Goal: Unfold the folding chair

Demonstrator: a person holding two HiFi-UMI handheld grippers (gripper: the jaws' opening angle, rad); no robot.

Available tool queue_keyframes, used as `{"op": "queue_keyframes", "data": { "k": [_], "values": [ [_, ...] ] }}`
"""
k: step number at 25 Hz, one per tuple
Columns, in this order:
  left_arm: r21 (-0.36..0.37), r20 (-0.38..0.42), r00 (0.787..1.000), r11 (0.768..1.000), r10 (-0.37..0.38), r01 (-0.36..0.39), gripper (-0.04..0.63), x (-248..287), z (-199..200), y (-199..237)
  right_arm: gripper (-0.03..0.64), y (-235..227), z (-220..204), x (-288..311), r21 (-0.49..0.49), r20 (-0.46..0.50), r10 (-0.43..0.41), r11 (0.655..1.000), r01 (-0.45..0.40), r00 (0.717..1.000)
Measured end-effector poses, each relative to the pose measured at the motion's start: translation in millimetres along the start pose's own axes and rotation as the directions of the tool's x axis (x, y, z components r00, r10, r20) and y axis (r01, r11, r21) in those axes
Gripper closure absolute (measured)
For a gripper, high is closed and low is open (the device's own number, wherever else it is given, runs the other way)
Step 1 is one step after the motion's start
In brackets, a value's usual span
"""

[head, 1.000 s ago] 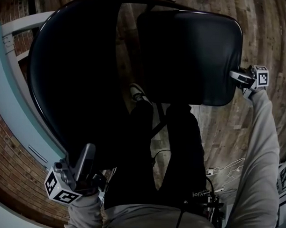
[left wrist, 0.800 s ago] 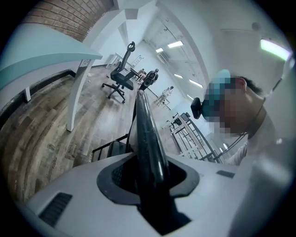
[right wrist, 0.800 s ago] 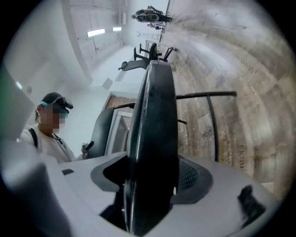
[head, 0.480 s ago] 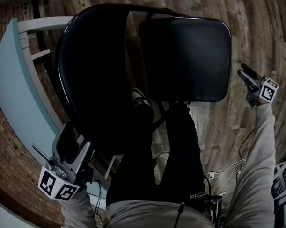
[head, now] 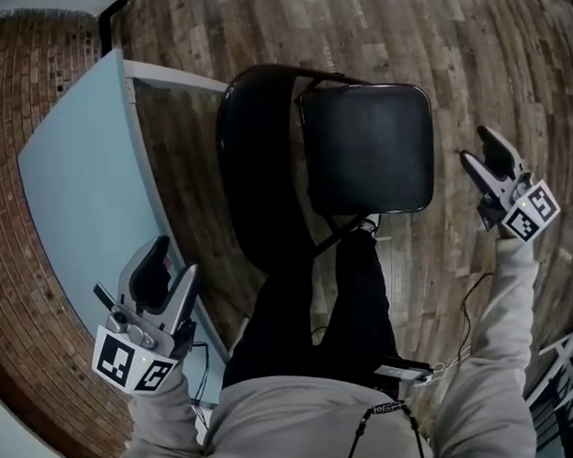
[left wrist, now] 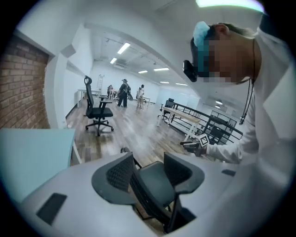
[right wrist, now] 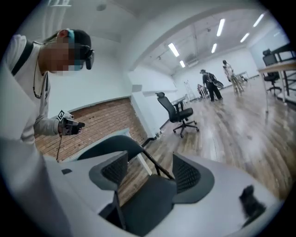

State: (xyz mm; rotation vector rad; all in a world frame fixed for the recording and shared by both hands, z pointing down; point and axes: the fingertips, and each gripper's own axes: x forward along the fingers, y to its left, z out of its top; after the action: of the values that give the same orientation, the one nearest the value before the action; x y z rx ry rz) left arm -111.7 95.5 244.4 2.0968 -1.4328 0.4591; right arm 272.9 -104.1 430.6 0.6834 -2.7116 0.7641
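Item: folding chair (head: 364, 146), black, standing opened on the wood floor (head: 480, 52) just ahead of the person's legs, with the seat level and the backrest raised, beside a pale blue desk (head: 73, 169). Left tongs (head: 170, 271): clear of the chair, apart and closing, nothing between them. Right tongs (head: 479, 150): off to the side of the seat, wide and opening, empty. Status: unfolding judged complete; the only step left may be checking that the chair stands steady.
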Motion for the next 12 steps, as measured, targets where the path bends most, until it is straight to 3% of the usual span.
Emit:
{"op": "queue_keyframes", "data": {
  "k": [1, 3, 4, 5, 7, 12],
  "values": [
    [0.018, 0.02, 1.0, 1.0, -0.003, 0.002, 0.398, -10.6, 13.9, -5.5, 0.321, 22.9, 27.1, -2.0, -0.048, 0.02, -0.016, 0.999, 0.017, 1.0],
    [0.017, 0.053, 0.998, 1.0, 0.014, -0.015, 0.471, -33.9, 38.0, -9.6, 0.483, 64.2, 76.2, -7.1, -0.126, 0.059, -0.085, 0.988, 0.092, 0.995],
    [-0.001, 0.069, 0.997, 1.0, 0.03, -0.03, 0.562, -42.7, 47.6, -7.4, 0.558, 80.0, 99.2, -9.1, -0.147, 0.086, -0.122, 0.98, 0.133, 0.989],
    [-0.022, 0.089, 0.995, 0.999, 0.041, -0.04, 0.589, -48.3, 57.3, -4.8, 0.586, 93.5, 121.4, -9.6, -0.155, 0.112, -0.146, 0.974, 0.163, 0.983],
    [-0.029, 0.152, 0.988, 0.999, 0.041, -0.037, 0.59, -56.7, 82.7, -5.2, 0.607, 120.1, 162.4, -5.1, -0.155, 0.147, -0.162, 0.971, 0.184, 0.976],
    [0.072, 0.324, 0.946, 0.997, 0.015, -0.041, 0.591, -105.5, 154.8, -14.9, 0.609, 208.9, 246.8, -4.3, -0.207, 0.158, -0.196, 0.952, 0.227, 0.968]
  ]
}}
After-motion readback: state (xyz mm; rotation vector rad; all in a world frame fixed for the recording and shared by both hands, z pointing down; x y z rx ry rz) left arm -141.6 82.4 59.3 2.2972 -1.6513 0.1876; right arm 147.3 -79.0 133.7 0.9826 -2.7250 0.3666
